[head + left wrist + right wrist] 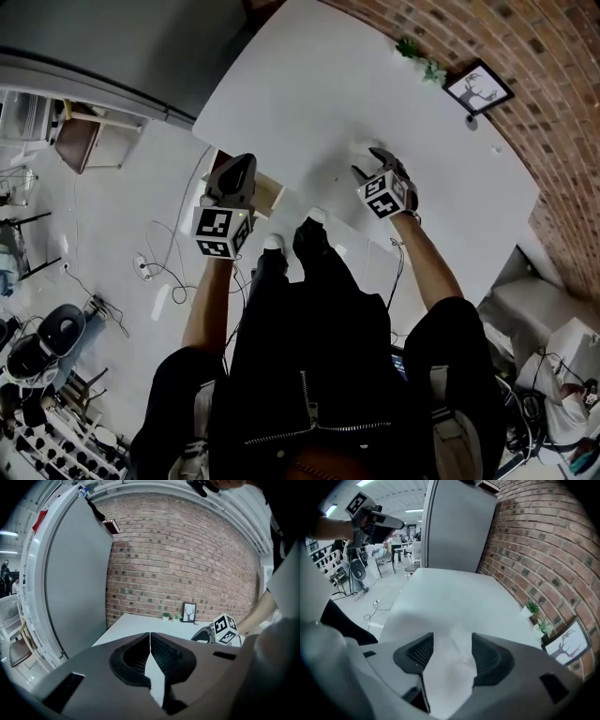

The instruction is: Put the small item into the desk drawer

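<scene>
A small white lump, the item (363, 147), lies on the white desk (309, 84) just beyond my right gripper (367, 161). In the right gripper view the item (457, 641) shows as a pale blurred shape in the gap of that gripper (450, 651), whose jaws stand open and apart from it. My left gripper (247, 161) hovers over the open wooden drawer (269, 194) at the desk's near edge. In its own view the left gripper (150, 641) is shut with nothing between the pads.
A framed deer picture (478, 89) and small potted plants (420, 58) stand at the desk's far side by the brick wall. Cables (159, 272) trail over the floor to the left, with a chair (56, 333) beyond. A large grey panel (75, 583) rises left of the desk.
</scene>
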{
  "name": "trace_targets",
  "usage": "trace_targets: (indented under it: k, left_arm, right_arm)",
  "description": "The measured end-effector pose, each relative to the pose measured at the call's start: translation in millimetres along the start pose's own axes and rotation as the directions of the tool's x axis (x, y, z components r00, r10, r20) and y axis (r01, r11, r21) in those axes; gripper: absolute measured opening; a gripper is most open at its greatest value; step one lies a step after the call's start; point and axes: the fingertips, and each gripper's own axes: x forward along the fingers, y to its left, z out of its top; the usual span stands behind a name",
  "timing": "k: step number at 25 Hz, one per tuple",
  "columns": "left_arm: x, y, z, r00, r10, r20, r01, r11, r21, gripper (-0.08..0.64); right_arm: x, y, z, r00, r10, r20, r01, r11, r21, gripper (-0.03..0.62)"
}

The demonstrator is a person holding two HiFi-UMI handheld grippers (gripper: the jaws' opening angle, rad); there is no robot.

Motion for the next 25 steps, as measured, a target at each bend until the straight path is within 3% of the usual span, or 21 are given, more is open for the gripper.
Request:
trace_targets:
  k: [8, 15, 21, 25]
  left_arm:
    - [0, 9, -18, 0.997, 0.078, -0.029, -0.079, 0.996, -0.04, 0.021]
    - [-10, 14, -26, 0.992, 0.114, -0.045, -0.117, 0.991, -0.072, 0.021]
    - [-21, 28, -32, 0.989, 0.138, -0.049, -0.141, 0.987, -0.072, 0.021]
    - [-27, 34, -31, 0.988, 0.146, -0.049, -0.149, 0.986, -0.07, 0.021]
  right_arm:
    - [36, -13, -17, 0.99, 0.092, -0.111, -0.108, 0.984, -0.141, 0.276]
    - [48, -20, -24, 0.98, 0.084, -0.18, -0.133, 0.951, -0.278, 0.284]
    - [60, -24, -30, 0.975, 0.067, -0.213, -0.126, 0.952, -0.279, 0.265]
    - [62, -31, -27, 0.978, 0.031, -0.206, -0.085, 0.963, -0.258, 0.184]
